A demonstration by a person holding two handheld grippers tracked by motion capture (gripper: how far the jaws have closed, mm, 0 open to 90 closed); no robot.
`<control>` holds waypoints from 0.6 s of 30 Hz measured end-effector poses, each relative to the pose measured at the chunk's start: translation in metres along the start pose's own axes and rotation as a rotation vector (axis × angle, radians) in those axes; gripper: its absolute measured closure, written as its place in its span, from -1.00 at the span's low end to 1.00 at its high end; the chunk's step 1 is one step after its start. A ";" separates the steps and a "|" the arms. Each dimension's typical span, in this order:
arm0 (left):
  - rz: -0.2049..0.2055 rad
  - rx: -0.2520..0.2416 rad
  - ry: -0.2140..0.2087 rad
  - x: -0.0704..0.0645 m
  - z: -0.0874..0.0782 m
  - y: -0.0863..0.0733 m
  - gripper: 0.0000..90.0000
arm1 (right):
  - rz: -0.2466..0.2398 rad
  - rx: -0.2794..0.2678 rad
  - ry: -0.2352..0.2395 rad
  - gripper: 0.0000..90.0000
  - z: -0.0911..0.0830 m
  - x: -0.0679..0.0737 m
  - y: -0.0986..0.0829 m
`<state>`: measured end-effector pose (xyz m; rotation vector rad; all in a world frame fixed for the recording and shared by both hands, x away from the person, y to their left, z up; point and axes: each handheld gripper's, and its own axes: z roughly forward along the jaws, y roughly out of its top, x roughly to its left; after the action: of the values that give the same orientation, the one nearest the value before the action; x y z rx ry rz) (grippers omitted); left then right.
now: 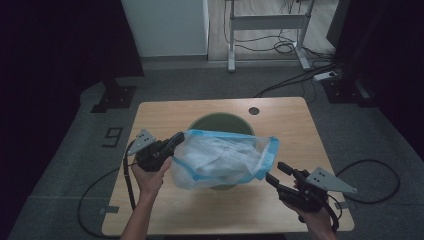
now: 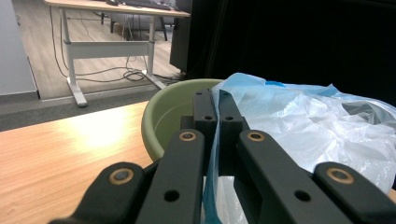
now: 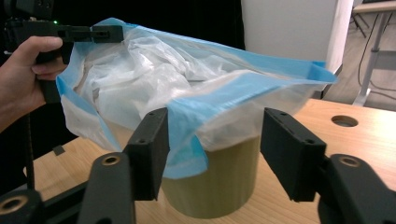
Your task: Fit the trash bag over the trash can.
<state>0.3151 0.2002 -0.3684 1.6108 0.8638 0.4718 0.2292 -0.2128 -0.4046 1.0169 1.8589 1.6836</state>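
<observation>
A: Start nearest. What's the right claw (image 3: 212, 154) doing?

B: Released, its jaws standing wide apart. In the right gripper view the blue-edged rim of the clear plastic bin liner (image 3: 187, 88) droops into the gap between them, though I can't tell whether it touches either one. From the high view that right claw (image 1: 276, 174) sits just off the liner's near right corner.

A: And straight beyond it?

B: The olive-green bin (image 3: 219, 182), standing upright on the wooden surface (image 3: 369, 140). The liner is spread over its mouth and hangs partway down its wall.

A: The left claw?

B: Clenched on the liner. In the left gripper view the left claw (image 2: 217, 100) has both jaws pressed together with the blue hem (image 2: 212, 158) running between them. The liner billows off to its right, and the bin's rim (image 2: 161, 105) curves just past its tips.

A: Where is that grip, seen from above?

B: On the liner's left edge, held above the surface beside the bin (image 1: 220, 121). A hand (image 1: 150, 176) wraps that left claw (image 1: 176, 140).

A: Farther off?

B: Past the surface's far edge, grey carpet and a desk frame (image 1: 267, 22) with loose cables.
</observation>
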 end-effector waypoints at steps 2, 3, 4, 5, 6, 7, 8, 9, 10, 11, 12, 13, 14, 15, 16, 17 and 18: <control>0.000 -0.001 -0.001 0.000 -0.001 0.000 0.99 | 0.029 0.008 0.004 -0.13 0.010 0.001 0.003; 0.001 -0.002 0.001 0.000 -0.001 0.000 0.99 | 0.042 0.012 0.004 -0.12 0.013 0.001 0.004; 0.001 -0.003 0.002 0.000 -0.001 0.000 0.99 | 0.055 0.013 0.006 -0.09 0.016 0.000 0.005; 0.001 -0.004 0.002 0.000 -0.001 0.000 0.99 | 0.069 0.011 0.008 -0.01 0.018 0.000 0.006; 0.001 -0.006 0.003 0.000 -0.001 0.000 0.99 | 0.081 0.007 0.009 0.17 0.021 -0.001 0.007; 0.001 -0.007 0.005 0.000 -0.001 0.000 0.99 | 0.088 0.005 0.009 0.39 0.022 -0.003 0.008; 0.001 -0.007 0.005 0.000 -0.001 0.000 0.99 | 0.088 0.005 0.009 0.39 0.022 -0.003 0.008; 0.001 -0.010 0.009 0.001 -0.001 0.000 0.99 | 0.078 0.001 -0.009 0.70 0.026 -0.006 0.009; 0.001 -0.010 0.009 0.001 -0.001 0.000 0.99 | 0.070 0.010 -0.013 0.82 0.027 -0.007 0.009; -0.002 -0.012 0.014 0.002 -0.001 0.000 0.99 | 0.066 0.016 -0.021 0.89 0.029 -0.009 0.009; -0.002 -0.012 0.014 0.002 -0.001 0.000 0.99 | 0.058 0.026 -0.032 0.93 0.031 -0.010 0.009; -0.007 -0.016 0.019 0.004 -0.001 -0.001 0.99 | 0.055 0.041 -0.040 0.95 0.032 -0.013 0.010; -0.007 -0.016 0.019 0.004 -0.001 -0.001 0.99 | 0.055 0.051 -0.051 0.96 0.034 -0.015 0.010; -0.009 -0.020 0.024 0.004 0.000 -0.001 0.99 | 0.049 0.061 -0.061 0.97 0.035 -0.018 0.010; -0.012 -0.025 0.029 0.005 -0.001 -0.002 0.99 | 0.040 0.073 -0.072 0.97 0.036 -0.020 0.010; -0.017 -0.034 0.035 0.007 -0.001 -0.002 0.99 | 0.031 0.080 -0.086 0.97 0.037 -0.022 0.011; -0.017 -0.034 0.035 0.007 -0.001 -0.002 0.99 | 0.031 0.080 -0.086 0.97 0.037 -0.022 0.011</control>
<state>0.3185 0.2067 -0.3711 1.5669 0.8906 0.5013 0.2727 -0.2054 -0.4037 1.1373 1.8772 1.5685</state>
